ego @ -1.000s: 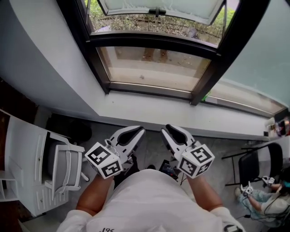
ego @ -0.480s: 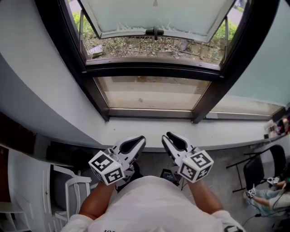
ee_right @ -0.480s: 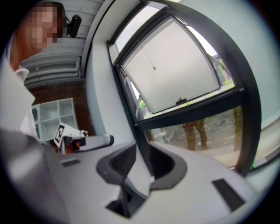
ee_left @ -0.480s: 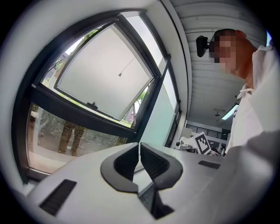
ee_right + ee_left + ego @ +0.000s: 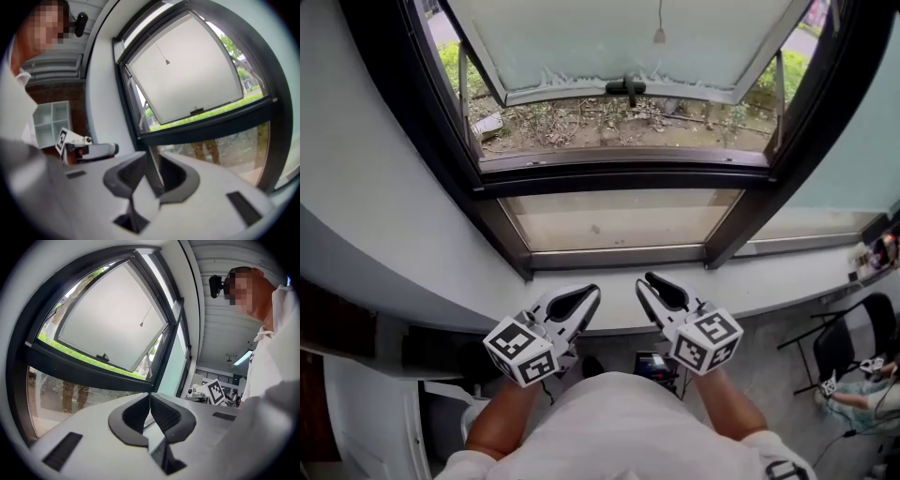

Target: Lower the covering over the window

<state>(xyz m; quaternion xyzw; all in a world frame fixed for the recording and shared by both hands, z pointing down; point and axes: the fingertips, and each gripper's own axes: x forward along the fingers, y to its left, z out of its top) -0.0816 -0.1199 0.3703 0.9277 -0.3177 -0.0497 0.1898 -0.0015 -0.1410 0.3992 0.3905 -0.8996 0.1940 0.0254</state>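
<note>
Straight ahead I have open air above the bare window sill [image 5: 750, 281]. Past it the dark window frame [image 5: 619, 178] bars the way. The tilted-out sash [image 5: 619, 47] leaves a gap beneath (ground shows through), and a pull cord [image 5: 659, 33] hangs before it. A chair [image 5: 834, 349] crowds my right.

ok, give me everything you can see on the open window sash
The sash has a dark frame around a pale, frosted-looking pane whose lower edge looks ragged. Its bottom edge is swung outward, so it stands open. A black handle sits midway along the bottom rail. Greenery and bare ground show through the gap beneath it. A thin cord with a small pull hangs in front of the pane. Nothing touches the sash.
</note>
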